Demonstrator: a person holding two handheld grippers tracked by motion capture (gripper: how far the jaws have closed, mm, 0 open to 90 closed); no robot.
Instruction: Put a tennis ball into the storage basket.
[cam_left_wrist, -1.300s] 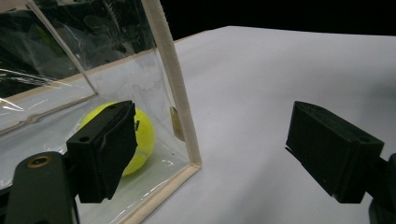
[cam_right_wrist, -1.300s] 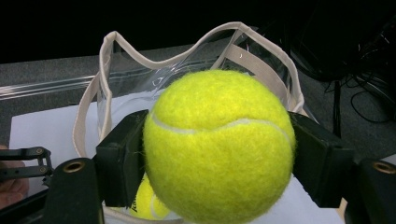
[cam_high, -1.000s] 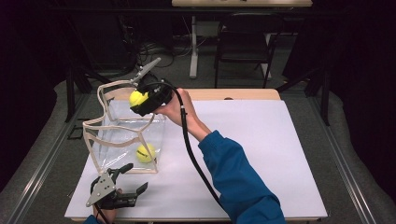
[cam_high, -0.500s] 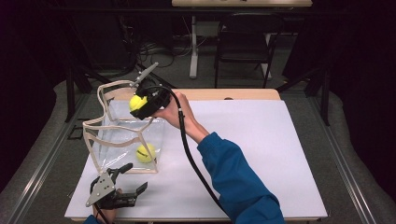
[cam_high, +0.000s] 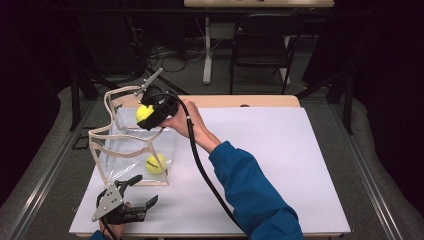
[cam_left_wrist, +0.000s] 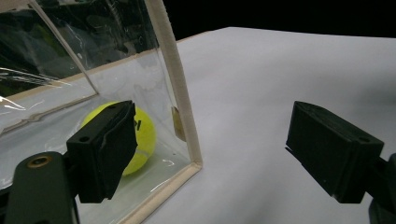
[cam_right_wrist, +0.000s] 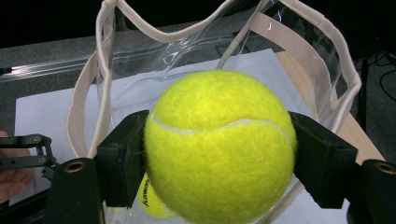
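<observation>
Above the clear bag (cam_high: 131, 150) in the high view, the right gripper (cam_high: 146, 111) clamps a tennis ball (cam_high: 144, 113) over the open top, while a second ball (cam_high: 156, 163) lies on the bag's floor; centre the held ball between the handles before letting go. Low beside the bag's near corner in the left gripper view, the left gripper (cam_left_wrist: 224, 149) stands wide and empty; it could steady the cream trim (cam_left_wrist: 176, 88). Along the right gripper view, both jaws squeeze the ball, so release low and gently.
</observation>
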